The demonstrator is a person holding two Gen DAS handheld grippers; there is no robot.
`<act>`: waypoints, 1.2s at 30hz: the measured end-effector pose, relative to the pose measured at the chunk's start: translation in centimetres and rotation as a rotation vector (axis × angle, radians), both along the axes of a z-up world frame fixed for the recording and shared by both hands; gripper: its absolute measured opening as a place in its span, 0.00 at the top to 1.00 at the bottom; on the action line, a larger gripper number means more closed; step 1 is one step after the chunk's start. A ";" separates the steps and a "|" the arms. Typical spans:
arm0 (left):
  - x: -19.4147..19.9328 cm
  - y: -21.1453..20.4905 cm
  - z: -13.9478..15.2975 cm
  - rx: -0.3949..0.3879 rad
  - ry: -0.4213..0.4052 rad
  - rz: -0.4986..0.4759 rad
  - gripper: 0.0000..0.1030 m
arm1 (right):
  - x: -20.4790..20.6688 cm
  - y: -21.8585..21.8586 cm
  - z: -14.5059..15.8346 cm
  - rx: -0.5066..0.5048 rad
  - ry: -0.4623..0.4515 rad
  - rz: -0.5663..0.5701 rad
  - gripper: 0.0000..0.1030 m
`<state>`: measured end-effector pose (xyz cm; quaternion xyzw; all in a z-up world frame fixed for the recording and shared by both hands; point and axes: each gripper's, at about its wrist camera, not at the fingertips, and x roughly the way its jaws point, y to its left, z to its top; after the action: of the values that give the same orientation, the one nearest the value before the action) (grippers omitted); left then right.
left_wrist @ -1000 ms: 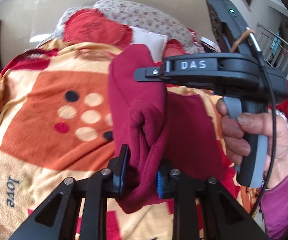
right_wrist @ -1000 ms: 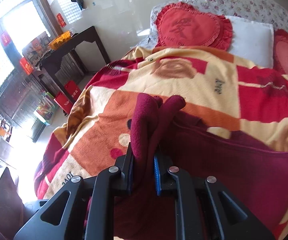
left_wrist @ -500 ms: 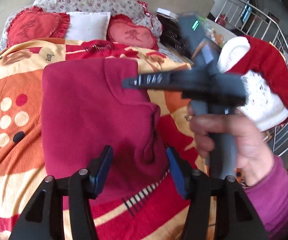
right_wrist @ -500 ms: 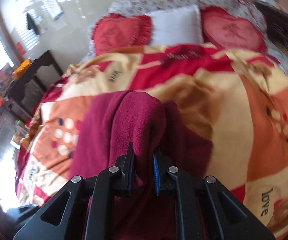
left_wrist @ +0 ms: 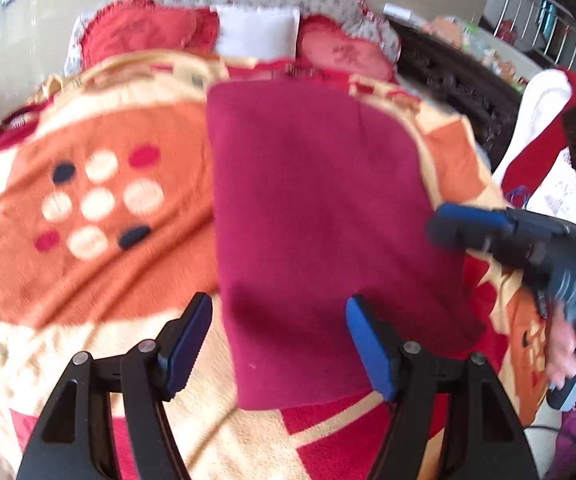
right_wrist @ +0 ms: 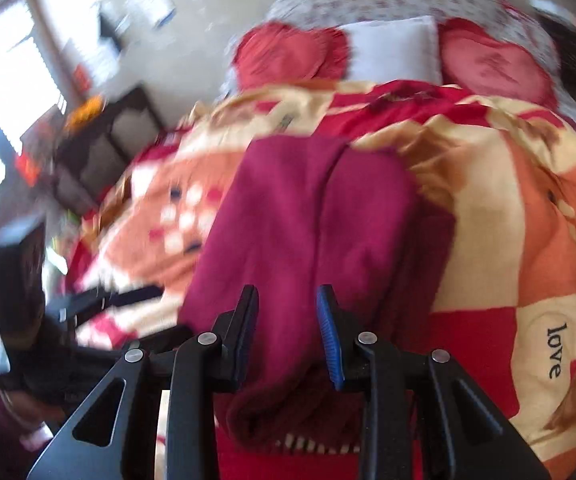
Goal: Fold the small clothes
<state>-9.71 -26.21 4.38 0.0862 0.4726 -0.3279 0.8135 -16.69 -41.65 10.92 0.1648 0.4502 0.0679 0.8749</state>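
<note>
A dark red garment (left_wrist: 320, 216) lies folded as a flat rectangle on the patterned blanket (left_wrist: 100, 200). My left gripper (left_wrist: 278, 344) is open just above its near edge and holds nothing. My right gripper (right_wrist: 286, 332) is open with the garment (right_wrist: 308, 232) bulging between its spread fingers; the cloth is not pinched. The right gripper also shows at the right of the left wrist view (left_wrist: 520, 236), beside the garment's right edge. Both views are motion-blurred.
Two red heart cushions (left_wrist: 148, 32) and a white pillow (left_wrist: 258, 32) lie at the head of the bed. A red and white garment (left_wrist: 540, 140) lies at the right. A dark side table (right_wrist: 104, 140) stands left of the bed.
Both grippers have let go of the garment and opened. It went from hanging bunched in the fingers to lying folded flat on the blanket. The right gripper has drawn back to the right.
</note>
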 end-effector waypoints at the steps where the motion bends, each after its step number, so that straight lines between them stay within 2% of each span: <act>1: -0.3 -0.2 -0.7 0.003 0.015 -0.009 0.29 | -0.2 0.8 -1.1 -0.081 0.037 0.011 0.88; 2: -0.8 -0.5 -1.2 0.010 0.013 -0.016 0.28 | -0.4 0.9 -2.9 -0.156 0.097 -0.011 0.88; 3: -1.1 -0.5 -1.3 0.018 -0.004 -0.018 0.26 | -0.6 0.5 -4.1 -0.168 0.128 -0.035 0.88; 4: -1.5 -0.7 -1.3 0.027 -0.034 -0.025 0.23 | -1.0 -0.2 -4.8 -0.136 0.135 -0.055 0.87; 8: -1.7 -0.9 -1.6 0.030 -0.037 -0.033 0.20 | -1.0 -3.5 -2.8 0.031 0.090 -0.106 0.87; 11: -1.5 -0.6 -1.7 0.017 -0.020 -0.023 0.19 | 0.7 -6.5 -1.4 0.048 0.014 -0.253 0.82; 13: -1.6 -0.7 -1.7 0.023 -0.020 -0.020 0.19 | 2.8 -7.4 -2.1 0.064 0.034 -0.295 0.82; 14: -1.5 -0.9 -1.6 0.030 -0.021 -0.021 0.19 | 4.2 -7.6 -3.0 0.090 0.065 -0.288 0.82; 15: -1.5 -1.0 -1.4 0.036 -0.021 -0.021 0.19 | 5.0 -7.7 -3.8 0.102 0.089 -0.273 0.95; 16: -1.5 -1.0 -1.2 0.041 -0.022 -0.023 0.19 | 5.7 -7.4 -4.0 0.073 0.099 -0.260 1.00; 20: -1.5 -1.5 -1.2 0.058 -0.025 -0.027 0.18 | 4.4 -7.3 -1.3 -0.049 0.014 -0.270 1.00; 22: -1.5 -1.9 -1.6 0.065 -0.014 -0.030 0.18 | 5.0 -8.1 -2.2 -0.088 0.056 -0.296 1.00; 23: -1.5 -2.0 -1.7 0.074 -0.016 -0.025 0.18 | 5.3 -8.4 -3.7 -0.082 0.093 -0.303 1.00; 25: -1.5 -2.0 -1.9 0.080 -0.012 -0.016 0.18 | 5.4 -8.3 -4.5 -0.056 0.094 -0.300 1.00; 26: -1.4 -1.9 -2.0 0.077 -0.008 -0.013 0.18 | 4.9 -8.2 -4.1 -0.066 0.082 -0.305 1.00; 28: -1.2 -1.8 -2.1 0.074 -0.003 -0.010 0.18 | 3.7 -8.2 -3.0 -0.076 0.077 -0.334 0.90; 29: -1.2 -1.8 -2.2 0.073 0.000 -0.007 0.18 | 2.8 -8.1 -2.2 -0.068 0.064 -0.343 0.90; 33: -1.3 -1.9 -2.2 0.075 -0.009 0.000 0.18 | -0.3 -5.3 0.0 -0.033 -0.004 -0.247 0.90; 36: -1.5 -1.8 -2.1 0.073 -0.012 0.004 0.18 | -0.5 -2.7 -0.9 -0.043 0.012 -0.180 0.90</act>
<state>-11.19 -28.02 2.27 0.1169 0.4795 -0.3082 0.8133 -17.20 -44.36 10.06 0.1862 0.4403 -0.0219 0.8781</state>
